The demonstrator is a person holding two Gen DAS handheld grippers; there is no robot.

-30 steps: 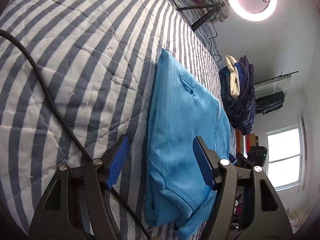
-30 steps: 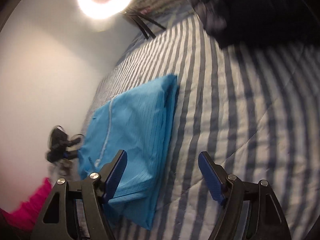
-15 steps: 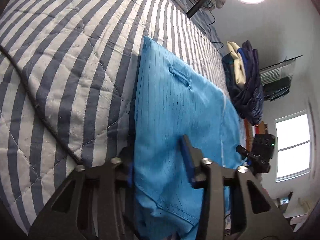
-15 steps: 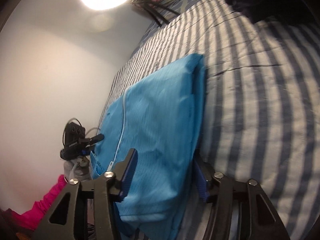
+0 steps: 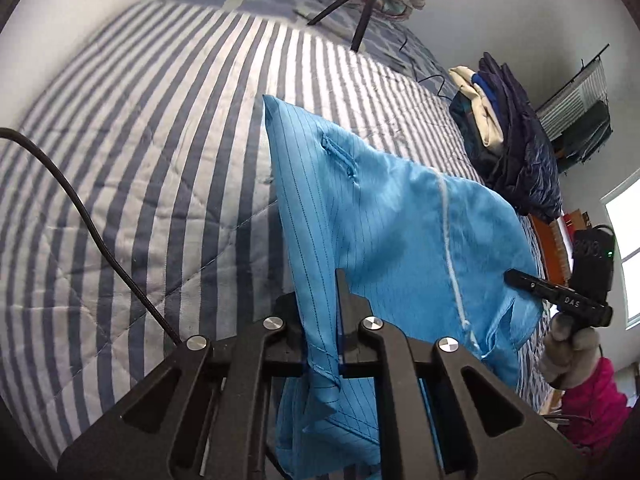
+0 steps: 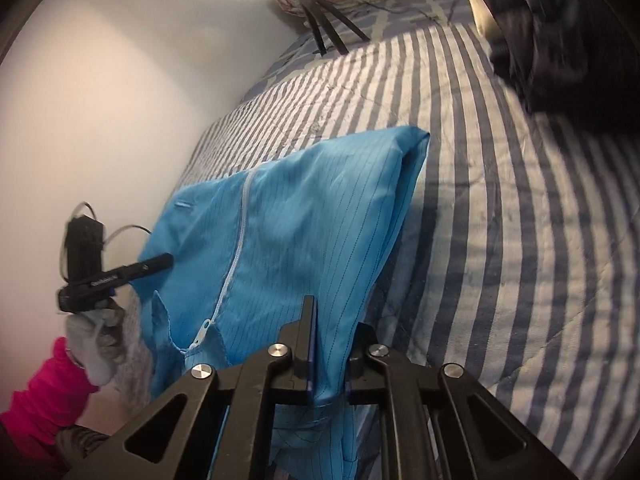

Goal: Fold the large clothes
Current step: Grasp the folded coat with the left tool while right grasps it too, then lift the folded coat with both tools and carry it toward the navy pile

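The striped bed quilt (image 5: 160,168) fills most of both views, blue and white bands running toward the pillows. On it lies the blue garment (image 5: 380,220), a bright, thin-pinstriped cloth folded into a long panel, with a white zipper (image 6: 236,248) down its middle and a small stitched loop (image 5: 340,156) near its far corner. Its far end rests on the quilt; its near edge is lifted off it and drawn taut. The left gripper (image 5: 322,344) is closing on one near corner, cloth pinched between its jaws; the right gripper (image 6: 330,360) is closing likewise on the other.
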